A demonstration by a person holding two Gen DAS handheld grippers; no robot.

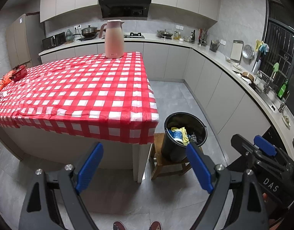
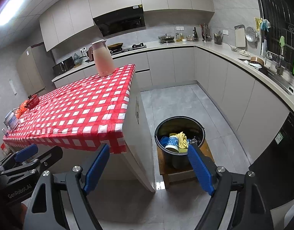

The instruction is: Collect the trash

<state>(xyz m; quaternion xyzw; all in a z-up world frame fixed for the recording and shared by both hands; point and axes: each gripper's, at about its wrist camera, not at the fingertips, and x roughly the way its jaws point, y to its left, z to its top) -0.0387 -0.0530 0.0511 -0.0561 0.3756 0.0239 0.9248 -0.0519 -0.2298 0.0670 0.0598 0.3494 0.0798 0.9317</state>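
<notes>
Beside the table's (image 2: 74, 103) corner, the black bin (image 2: 180, 143) sits on a low stool (image 2: 166, 169), already holding a cup and rags. Both the left gripper (image 1: 145, 164) and right gripper (image 2: 149, 167) hang before it, fingers spread and empty. Collecting looks nearly done; any next move calls for finding leftover trash on the table.

Both tools are held side by side, angled downward: the left tool (image 1: 145, 166) and the right tool (image 2: 149, 169), each with jaws spread wide and nothing gripped.

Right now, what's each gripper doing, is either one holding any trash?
Left gripper: open, holding nothing.
Right gripper: open, holding nothing.
</notes>
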